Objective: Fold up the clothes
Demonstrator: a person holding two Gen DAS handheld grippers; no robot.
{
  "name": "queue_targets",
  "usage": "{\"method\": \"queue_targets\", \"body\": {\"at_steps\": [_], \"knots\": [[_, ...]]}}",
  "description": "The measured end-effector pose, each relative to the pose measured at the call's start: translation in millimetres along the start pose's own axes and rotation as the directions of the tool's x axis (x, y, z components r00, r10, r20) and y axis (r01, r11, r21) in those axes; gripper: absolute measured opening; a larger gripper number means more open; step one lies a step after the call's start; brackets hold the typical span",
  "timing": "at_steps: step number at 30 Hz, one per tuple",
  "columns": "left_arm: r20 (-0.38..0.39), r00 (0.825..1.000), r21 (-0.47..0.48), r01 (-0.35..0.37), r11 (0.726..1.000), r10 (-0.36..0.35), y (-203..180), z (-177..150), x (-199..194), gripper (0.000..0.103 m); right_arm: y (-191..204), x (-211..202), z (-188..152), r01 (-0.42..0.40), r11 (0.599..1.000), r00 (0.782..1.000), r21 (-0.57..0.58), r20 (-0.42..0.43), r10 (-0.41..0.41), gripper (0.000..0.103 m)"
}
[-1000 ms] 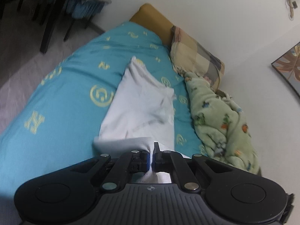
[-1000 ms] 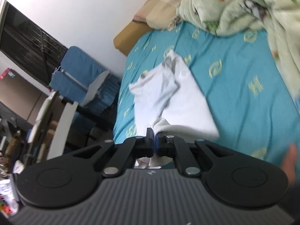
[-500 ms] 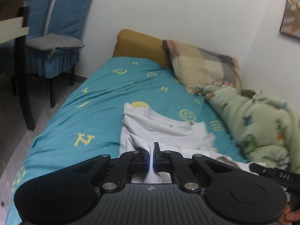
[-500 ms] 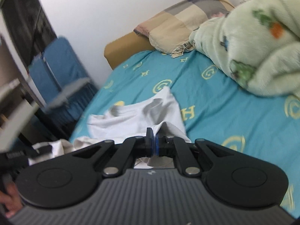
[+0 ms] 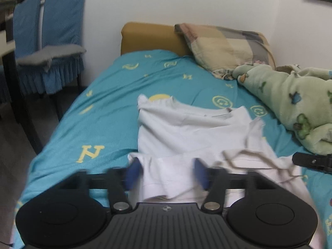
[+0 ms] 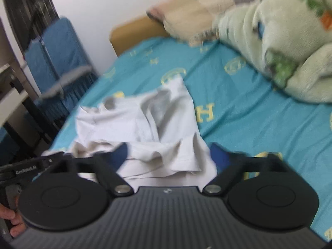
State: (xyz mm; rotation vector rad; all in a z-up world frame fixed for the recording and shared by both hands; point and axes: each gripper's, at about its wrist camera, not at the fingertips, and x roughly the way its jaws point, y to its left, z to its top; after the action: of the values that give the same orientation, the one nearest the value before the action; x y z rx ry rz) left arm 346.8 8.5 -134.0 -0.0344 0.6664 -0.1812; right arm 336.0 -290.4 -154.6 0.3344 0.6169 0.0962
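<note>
Left wrist: we are seeing the left gripper [image 5: 166, 172] with jaws just spreading apart, gripping nothing; the white shirt [image 5: 193, 130] is lying rumpled on the teal bedsheet [image 5: 99, 120], its near hem between the pads.
Right wrist: the right gripper [image 6: 168, 155] is spreading wide too, shirt [image 6: 145, 124] loose beneath.
Progress: we are judging one fold laid, smoothing and more folds remaining.
</note>
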Motion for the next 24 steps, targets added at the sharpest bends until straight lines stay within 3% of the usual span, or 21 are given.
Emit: {"method": "queue_targets", "body": {"at_steps": [1,2,4,16,20,24], "knots": [[0.018,1.000,0.016,0.005,1.000,-0.005,-5,1,-14,0.069,4,-12,0,-0.005,1.000,1.000,-0.010,0.008,0.005,0.088],[0.030,1.000,0.026,0.006,1.000,-0.007,-11,3,-28,0.080,8,-24,0,-0.010,1.000,1.000,-0.019,0.016,0.011,0.088],[0.053,0.999,0.035,-0.004,0.999,0.002,-21,5,-56,0.087,18,-50,-2,-0.014,0.999,0.999,-0.044,0.047,0.016,0.088],[0.215,0.975,0.063,0.049,0.997,-0.062,-53,-29,-224,0.095,66,-175,-44,-0.020,0.990,0.986,-0.138,0.159,0.043,0.088],[0.240,0.968,0.033,0.064,0.997,-0.070,-52,-49,-249,0.096,73,-194,-57,-0.024,0.990,0.984,-0.138,0.169,0.048,0.088],[0.218,0.973,0.006,0.079,0.997,-0.079,-49,-65,-252,0.096,76,-202,-64,-0.012,0.991,0.982,-0.133,0.183,0.037,0.088]]}}
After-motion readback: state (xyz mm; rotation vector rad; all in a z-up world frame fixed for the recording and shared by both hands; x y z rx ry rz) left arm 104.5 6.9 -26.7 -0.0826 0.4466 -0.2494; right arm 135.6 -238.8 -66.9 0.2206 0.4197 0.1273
